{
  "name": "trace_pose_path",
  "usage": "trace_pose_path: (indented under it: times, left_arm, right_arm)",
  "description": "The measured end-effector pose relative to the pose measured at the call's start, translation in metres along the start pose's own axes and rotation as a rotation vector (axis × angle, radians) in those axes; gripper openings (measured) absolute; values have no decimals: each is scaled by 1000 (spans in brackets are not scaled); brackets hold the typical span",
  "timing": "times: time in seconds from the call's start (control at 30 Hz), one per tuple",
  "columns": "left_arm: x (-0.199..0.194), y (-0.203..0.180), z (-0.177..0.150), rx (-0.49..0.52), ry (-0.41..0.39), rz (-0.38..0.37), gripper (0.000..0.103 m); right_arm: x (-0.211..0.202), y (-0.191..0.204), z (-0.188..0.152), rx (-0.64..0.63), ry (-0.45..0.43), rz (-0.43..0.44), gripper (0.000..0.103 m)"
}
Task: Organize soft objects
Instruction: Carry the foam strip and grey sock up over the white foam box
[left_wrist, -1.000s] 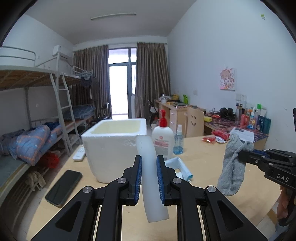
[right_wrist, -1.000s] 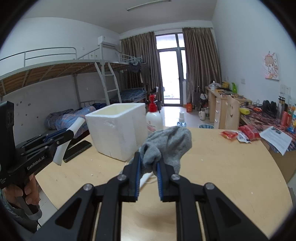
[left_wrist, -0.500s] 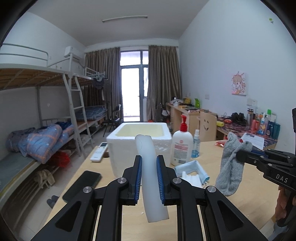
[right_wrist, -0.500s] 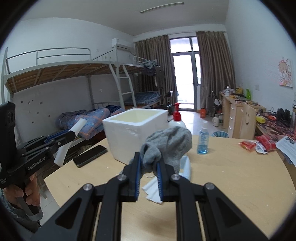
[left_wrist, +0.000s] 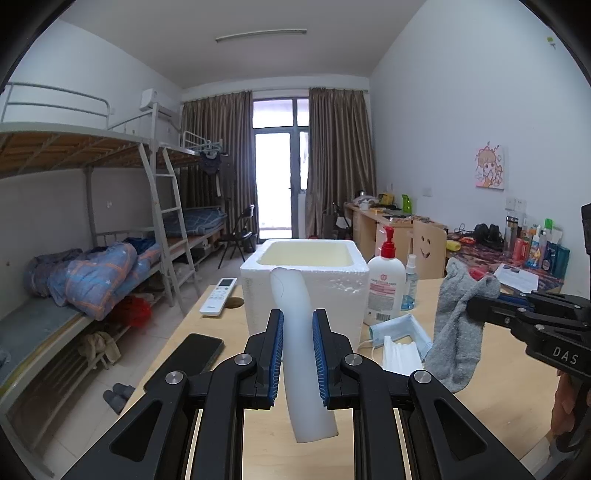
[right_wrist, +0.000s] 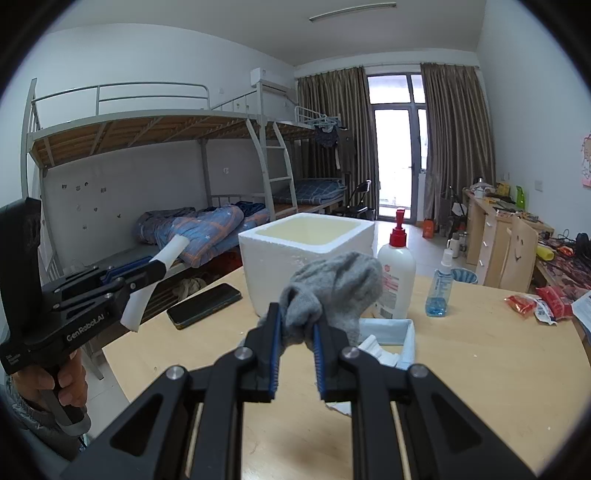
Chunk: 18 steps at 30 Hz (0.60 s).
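My left gripper (left_wrist: 297, 325) is shut on a white foam tube (left_wrist: 301, 354), which stands nearly upright between the blue pads, in front of the white foam box (left_wrist: 306, 291). My right gripper (right_wrist: 297, 325) is shut on a grey sock (right_wrist: 332, 288); in the left wrist view the sock (left_wrist: 460, 332) hangs limp from it at the right. The right wrist view shows the left gripper (right_wrist: 155, 267) at the left with the foam tube (right_wrist: 155, 280) in it. Face masks (left_wrist: 400, 339) lie on the wooden table (right_wrist: 480, 369) beside the foam box (right_wrist: 306, 266).
A lotion pump bottle (right_wrist: 395, 280) and a small blue spray bottle (right_wrist: 439, 291) stand right of the box. A black phone (right_wrist: 205, 304) and a white remote (left_wrist: 218, 295) lie to its left. Red snack packets (right_wrist: 539, 301) lie far right. Bunk beds (right_wrist: 155, 184) line the left wall.
Both grippers have shifted sideways, still holding the tube and the sock. The foam box and bottles now sit more to the right in both views, and the phone and remote have come into view.
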<state>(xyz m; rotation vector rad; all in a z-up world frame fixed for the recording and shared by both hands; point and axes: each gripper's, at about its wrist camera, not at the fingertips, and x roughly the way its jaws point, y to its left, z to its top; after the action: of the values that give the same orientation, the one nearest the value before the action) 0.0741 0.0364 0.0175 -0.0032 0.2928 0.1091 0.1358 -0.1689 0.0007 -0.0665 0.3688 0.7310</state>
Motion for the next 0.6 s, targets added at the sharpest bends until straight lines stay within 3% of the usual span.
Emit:
trace_pose_path:
  times: [0.6]
  left_arm:
    - [5, 4, 14, -4, -10, -23, 17]
  right_arm:
    - [6, 4, 10, -15, 11, -1, 19]
